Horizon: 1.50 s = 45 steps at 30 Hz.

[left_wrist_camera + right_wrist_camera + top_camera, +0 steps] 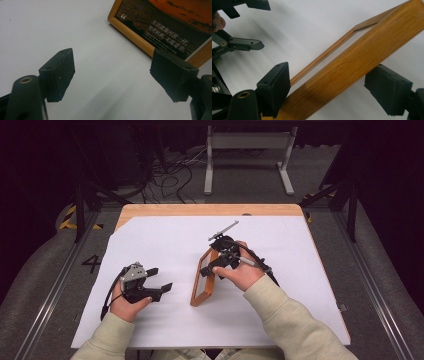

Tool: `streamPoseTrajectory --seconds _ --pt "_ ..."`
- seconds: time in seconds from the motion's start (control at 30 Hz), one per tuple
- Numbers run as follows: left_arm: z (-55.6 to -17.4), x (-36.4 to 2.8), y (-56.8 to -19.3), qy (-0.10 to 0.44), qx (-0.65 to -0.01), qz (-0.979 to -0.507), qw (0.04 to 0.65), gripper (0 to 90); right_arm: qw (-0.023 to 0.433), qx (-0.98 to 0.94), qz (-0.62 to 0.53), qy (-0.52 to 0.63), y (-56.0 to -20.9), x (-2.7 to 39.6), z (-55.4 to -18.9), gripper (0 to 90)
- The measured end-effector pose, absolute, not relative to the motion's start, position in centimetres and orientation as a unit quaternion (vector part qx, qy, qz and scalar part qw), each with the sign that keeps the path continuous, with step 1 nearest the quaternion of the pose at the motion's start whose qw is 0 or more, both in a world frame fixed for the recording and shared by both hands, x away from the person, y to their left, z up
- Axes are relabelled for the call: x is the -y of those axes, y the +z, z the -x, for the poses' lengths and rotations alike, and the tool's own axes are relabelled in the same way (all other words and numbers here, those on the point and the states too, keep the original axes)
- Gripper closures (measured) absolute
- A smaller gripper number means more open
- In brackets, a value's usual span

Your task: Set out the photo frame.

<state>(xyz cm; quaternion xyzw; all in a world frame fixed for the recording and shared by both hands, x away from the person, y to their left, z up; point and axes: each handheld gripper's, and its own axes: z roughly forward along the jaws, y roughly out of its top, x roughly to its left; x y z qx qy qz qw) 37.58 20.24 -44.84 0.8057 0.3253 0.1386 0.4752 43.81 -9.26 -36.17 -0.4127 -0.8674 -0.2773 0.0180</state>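
A wooden picture frame (204, 280) stands on its edge on the white sheet, a little right of the middle. In the left gripper view the frame (130, 30) shows a dark orange picture with white lettering. My right gripper (212, 265) is at the frame's upper end. Its jaws straddle the frame's thick wooden side (352, 62) and stand wide, not clamped on it. My left gripper (161, 280) rests left of the frame, open, with nothing between its pads (60, 72). From the right gripper view, the left gripper (249, 25) shows at the top left.
A white sheet (165, 240) covers most of the wooden table (210, 210). Beyond the far edge lie floor cables (170, 175) and a white metal stand (247, 142). Dark metal legs stand at both sides of the table.
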Motion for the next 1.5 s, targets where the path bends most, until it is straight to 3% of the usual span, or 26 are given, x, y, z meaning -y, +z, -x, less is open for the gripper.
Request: streamPoseTrajectory --seconds 0.37,0.6,0.73,0.8,1.3,1.5 --pt "-37.6 -20.2 -44.9 0.141 -0.324 -0.807 0.474 20.4 0.035 0.862 0.435 -0.257 -37.5 8.2 -44.0 35.5" --pt "-37.6 -20.2 -44.9 0.142 -0.325 -0.806 0.475 20.3 0.035 0.861 0.450 -0.235 -37.1 7.9 -44.0 63.7" --pt "-37.5 -20.3 -44.9 0.139 -0.328 -0.804 0.476 20.4 0.042 0.862 0.450 -0.231 -37.0 7.9 -44.2 65.4" --pt "-37.5 -20.3 -44.9 0.138 -0.330 -0.803 0.477 20.4 0.054 0.866 0.441 -0.230 -36.7 8.1 -44.3 70.8" --pt "-37.7 -20.3 -45.0 0.138 -0.329 -0.805 0.474 20.4 0.045 0.938 0.273 -0.208 -32.0 8.7 -44.0 71.9" --pt "-37.7 -20.4 -45.0 0.137 -0.329 -0.805 0.474 20.3 0.015 0.972 0.166 -0.167 -30.8 8.2 -43.9 71.9"
